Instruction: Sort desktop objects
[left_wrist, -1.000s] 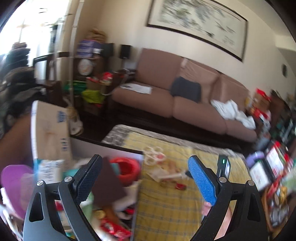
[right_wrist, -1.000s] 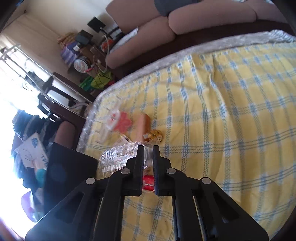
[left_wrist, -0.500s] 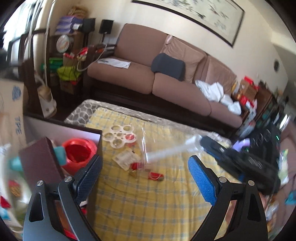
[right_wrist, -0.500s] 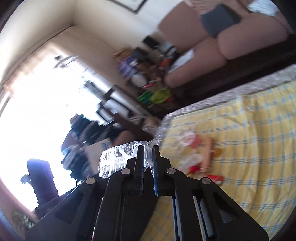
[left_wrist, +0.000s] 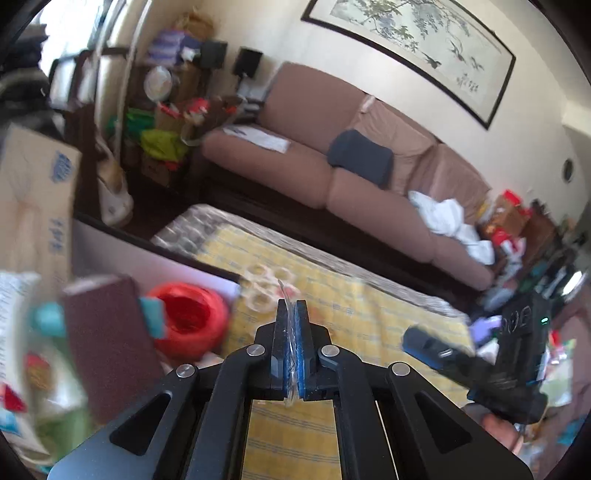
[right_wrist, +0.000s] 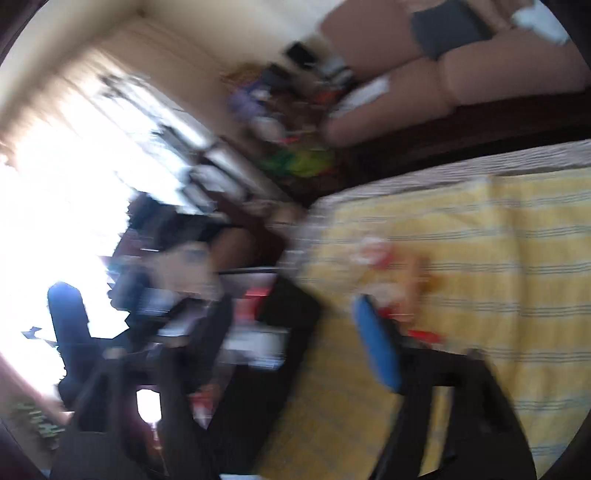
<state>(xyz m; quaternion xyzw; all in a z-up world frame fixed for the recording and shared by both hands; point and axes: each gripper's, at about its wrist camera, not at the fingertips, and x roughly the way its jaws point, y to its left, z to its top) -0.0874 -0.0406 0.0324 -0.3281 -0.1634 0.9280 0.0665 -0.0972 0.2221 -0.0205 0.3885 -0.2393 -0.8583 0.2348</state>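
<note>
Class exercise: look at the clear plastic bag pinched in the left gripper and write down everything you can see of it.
The clear plastic bag shows only as a thin, glossy, see-through film, crinkled and standing on edge between the blue pads of the left gripper. The fingers have just closed and press on it from both sides. A pointed tip pokes out above the fingertips and a strip runs back between the pads. The rest, and any contents, are hidden. It hangs above the yellow checked cloth.

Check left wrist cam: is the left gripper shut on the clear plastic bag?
Yes, the left gripper has its blue pads pressed together on a thin edge of the clear plastic bag, which sticks out above the fingertips.
</note>
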